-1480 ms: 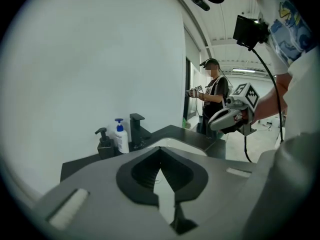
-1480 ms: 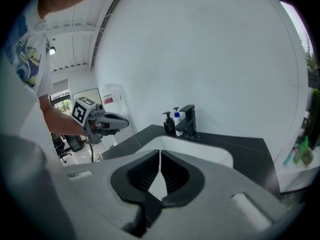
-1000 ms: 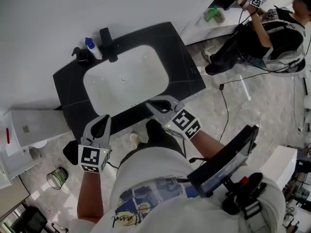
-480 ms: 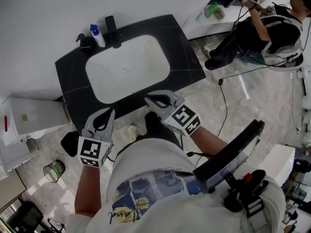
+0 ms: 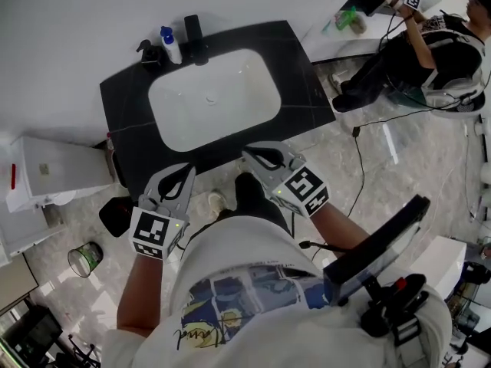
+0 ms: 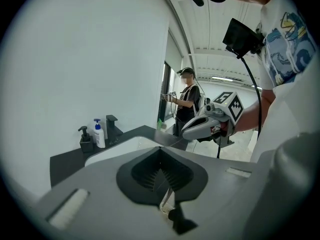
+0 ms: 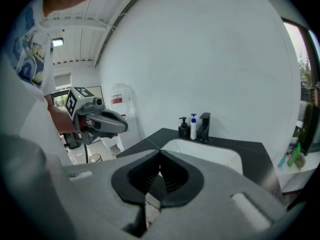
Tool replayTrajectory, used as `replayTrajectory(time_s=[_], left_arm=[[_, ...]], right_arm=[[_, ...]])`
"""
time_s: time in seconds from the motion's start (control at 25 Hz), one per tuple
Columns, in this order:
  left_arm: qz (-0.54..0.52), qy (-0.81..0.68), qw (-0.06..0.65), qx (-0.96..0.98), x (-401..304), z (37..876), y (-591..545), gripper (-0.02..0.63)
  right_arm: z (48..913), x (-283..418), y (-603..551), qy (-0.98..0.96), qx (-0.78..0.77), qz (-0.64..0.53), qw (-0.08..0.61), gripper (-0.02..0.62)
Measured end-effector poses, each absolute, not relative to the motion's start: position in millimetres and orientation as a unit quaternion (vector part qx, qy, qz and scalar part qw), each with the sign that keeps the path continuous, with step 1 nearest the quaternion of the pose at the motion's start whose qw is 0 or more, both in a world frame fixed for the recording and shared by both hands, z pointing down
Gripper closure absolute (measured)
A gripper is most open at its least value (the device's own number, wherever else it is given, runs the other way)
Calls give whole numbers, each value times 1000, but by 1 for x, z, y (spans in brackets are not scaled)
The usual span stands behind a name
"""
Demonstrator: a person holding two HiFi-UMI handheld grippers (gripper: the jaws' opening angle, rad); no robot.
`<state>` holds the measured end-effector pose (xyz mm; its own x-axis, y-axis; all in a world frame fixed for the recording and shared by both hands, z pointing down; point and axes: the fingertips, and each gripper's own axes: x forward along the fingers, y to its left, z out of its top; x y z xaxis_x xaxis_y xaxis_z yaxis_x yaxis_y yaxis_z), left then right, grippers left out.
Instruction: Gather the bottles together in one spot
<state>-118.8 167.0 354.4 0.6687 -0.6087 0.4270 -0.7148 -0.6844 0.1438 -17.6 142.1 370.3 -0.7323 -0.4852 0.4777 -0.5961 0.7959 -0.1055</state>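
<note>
Bottles in the head view: a white bottle (image 5: 170, 46) with a blue cap and a squat black pump bottle (image 5: 149, 53) stand side by side at the far left of the glossy black counter (image 5: 123, 113), by the boxy tap (image 5: 196, 31); their print is unreadable. Left gripper view: my left gripper (image 6: 160, 150) is pinched together, empty. Right gripper view: my right gripper (image 7: 160, 153) is likewise closed on nothing

The only crowded bit is the back left corner of the black counter (image 5: 304, 87): black pump bottle (image 5: 149, 52), white bottle (image 5: 171, 47) and faucet (image 5: 195, 31) stand in a tight row right against the wall (image 5: 77, 18). Faucet blocks the white bottle's right side, wall blocks the back. Coming in over the white basin (image 5: 215, 102) from the front edge, where the left gripper (image 5: 185, 170) and right gripper (image 5: 250, 156) hang, is wide open, same for the counter's left strip and right end
</note>
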Motion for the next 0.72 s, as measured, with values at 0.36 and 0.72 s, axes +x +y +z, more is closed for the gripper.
replayTrajectory(time_s=[0.36, 0.72], left_arm=[[168, -373, 139, 902, -132, 347, 173, 604], [170, -376, 139, 900, -135, 350, 181, 604]], right_arm=[[359, -32, 149, -927, 290, 107, 214, 595], [349, -35, 158, -929, 288, 92, 213, 594]])
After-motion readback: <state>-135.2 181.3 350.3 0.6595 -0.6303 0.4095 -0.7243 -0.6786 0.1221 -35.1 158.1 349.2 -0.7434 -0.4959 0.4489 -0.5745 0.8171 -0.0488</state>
